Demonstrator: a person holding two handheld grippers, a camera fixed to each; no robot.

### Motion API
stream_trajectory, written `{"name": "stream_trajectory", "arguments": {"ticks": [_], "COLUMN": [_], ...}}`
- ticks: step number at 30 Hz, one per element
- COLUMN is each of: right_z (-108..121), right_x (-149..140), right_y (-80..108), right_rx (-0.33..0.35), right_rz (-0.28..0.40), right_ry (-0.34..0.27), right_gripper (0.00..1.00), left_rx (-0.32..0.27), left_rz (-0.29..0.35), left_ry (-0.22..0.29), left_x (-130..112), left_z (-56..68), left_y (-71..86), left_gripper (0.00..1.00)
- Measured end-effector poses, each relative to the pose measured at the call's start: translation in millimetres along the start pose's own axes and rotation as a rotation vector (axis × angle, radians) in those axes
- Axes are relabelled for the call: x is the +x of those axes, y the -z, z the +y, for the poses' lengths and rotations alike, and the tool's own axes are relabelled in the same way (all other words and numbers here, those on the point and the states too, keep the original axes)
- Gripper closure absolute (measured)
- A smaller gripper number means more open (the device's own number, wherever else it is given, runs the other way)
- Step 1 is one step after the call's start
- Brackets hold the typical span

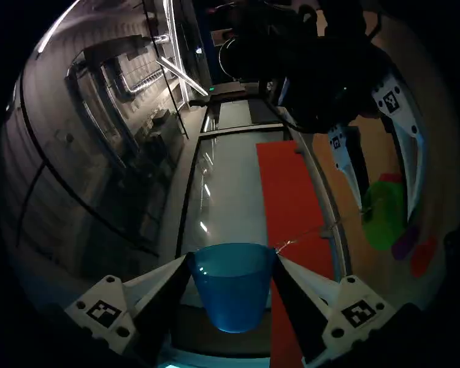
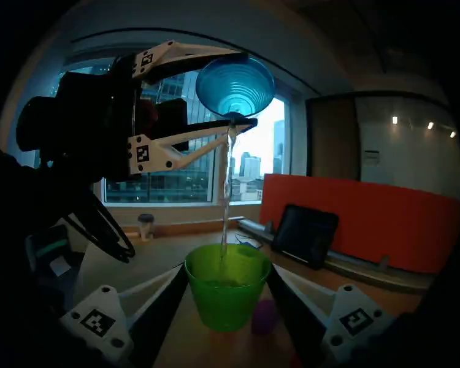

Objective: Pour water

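Observation:
My left gripper [image 1: 231, 260] is shut on a blue plastic cup [image 1: 233, 294], one finger on each side. In the right gripper view that gripper [image 2: 239, 89] holds the blue cup [image 2: 235, 86] high and tipped mouth-down. A thin stream of water [image 2: 226, 190] falls from its rim into a green cup [image 2: 227, 294]. My right gripper [image 2: 227, 270] is shut on the green cup just above the wooden table [image 2: 168, 257]. The left gripper view shows the right gripper [image 1: 385, 211] with the green cup [image 1: 383, 214] below, and the water stream [image 1: 328, 227] running toward it.
A small purple object [image 2: 265, 316] sits on the table right behind the green cup. A dark tablet [image 2: 303, 236] leans against an orange partition [image 2: 377, 221] at the right. A paper cup [image 2: 145, 226] stands on the windowsill under a large window [image 2: 168, 178].

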State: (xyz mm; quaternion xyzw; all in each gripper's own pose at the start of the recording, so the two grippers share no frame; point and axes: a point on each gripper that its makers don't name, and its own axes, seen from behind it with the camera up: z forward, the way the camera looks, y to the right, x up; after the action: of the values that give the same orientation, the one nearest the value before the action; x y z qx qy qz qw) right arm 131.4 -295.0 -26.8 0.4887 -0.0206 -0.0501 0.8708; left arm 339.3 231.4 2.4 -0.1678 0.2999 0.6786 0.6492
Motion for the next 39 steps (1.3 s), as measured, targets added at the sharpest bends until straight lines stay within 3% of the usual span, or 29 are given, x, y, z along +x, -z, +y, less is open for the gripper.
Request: {"name": "stream_trajectory", "arguments": {"ticks": [11,14,17,26,39], "right_z": [0.4,0.4,0.8,4.4,10.2], "right_x": [-0.5,-0.2,0.3,5.1,9.5], "right_y": [1.3,1.2,1.3,4.0,9.3], "right_rx": [-0.002,-0.002,-0.003,-0.017,-0.031], "right_rz": [0.002,0.004,0.005,0.019,0.035], "right_ry": [-0.003,-0.002,-0.002,-0.002,-0.009], "right_gripper": [0.08,0.09,0.09,0.09,0.09], "left_rx": [0.009,0.01,0.012,-0.014,-0.044], "left_rz": [0.002,0.001,0.0,-0.036,-0.049], "left_ry": [-0.057,-0.056,-0.018,0.278,0.822], "left_x": [4.3,2.7,-1.4,-27.2,-43.4], "left_z": [1.1,-0.1,-0.1,11.7,26.4], "left_y": [-0.4,-1.6,-3.1,-5.0,0.2], "left_gripper": [0.11,0.11,0.11,0.11,0.11]}}
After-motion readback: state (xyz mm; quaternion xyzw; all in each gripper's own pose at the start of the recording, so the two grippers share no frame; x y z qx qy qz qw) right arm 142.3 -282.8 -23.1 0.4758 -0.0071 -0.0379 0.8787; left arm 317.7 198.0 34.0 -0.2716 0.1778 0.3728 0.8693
